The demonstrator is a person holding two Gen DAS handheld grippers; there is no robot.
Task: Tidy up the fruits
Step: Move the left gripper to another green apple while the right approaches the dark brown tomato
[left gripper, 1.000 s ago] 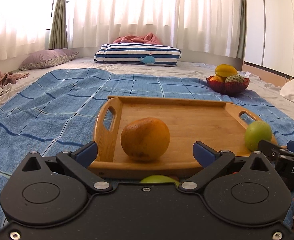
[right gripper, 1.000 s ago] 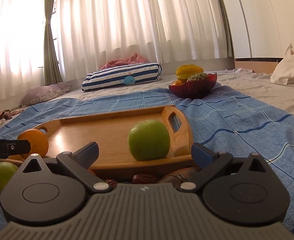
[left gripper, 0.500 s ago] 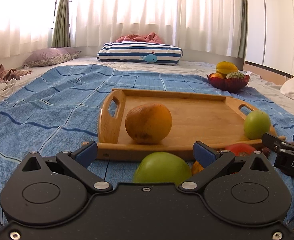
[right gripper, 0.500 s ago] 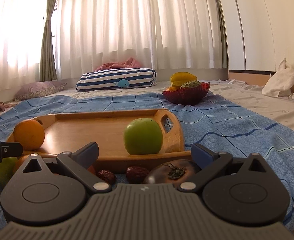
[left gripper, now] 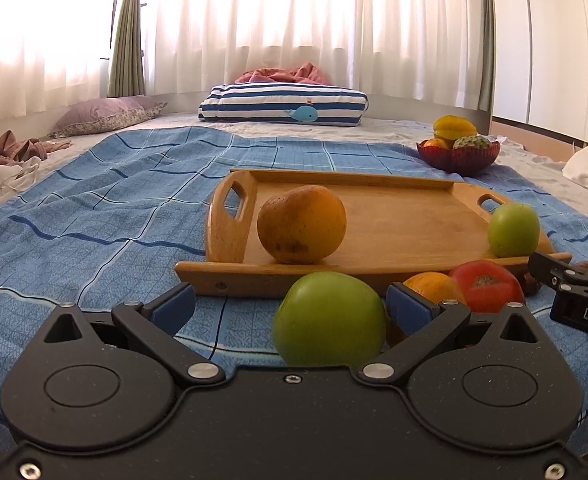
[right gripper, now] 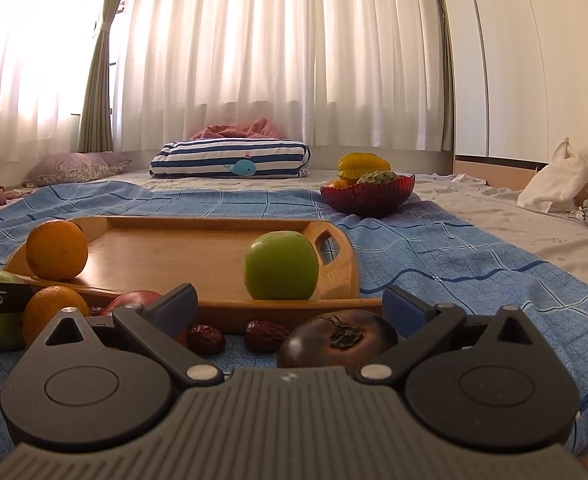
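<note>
A wooden tray (left gripper: 398,220) (right gripper: 166,252) lies on the blue blanket and holds an orange (left gripper: 302,230) (right gripper: 57,250) and a green apple (left gripper: 513,229) (right gripper: 281,266). My left gripper (left gripper: 290,304) is open, with a second green apple (left gripper: 329,318) lying between its jaws in front of the tray. A small orange (left gripper: 434,286) and a red tomato (left gripper: 486,285) lie to its right. My right gripper (right gripper: 290,304) is open over a dark tomato (right gripper: 336,340); two dried dates (right gripper: 264,335) lie beside it.
A red bowl (left gripper: 458,154) (right gripper: 368,196) of fruit stands on the blanket beyond the tray, to the right. A striped pillow (left gripper: 284,104) lies at the far end. A white bag (right gripper: 556,182) sits at the far right. The right gripper's tip (left gripper: 574,288) shows in the left wrist view.
Both grippers have drawn back from the tray and lowered. The loose fruits in front of the tray have come into view between the jaws.
</note>
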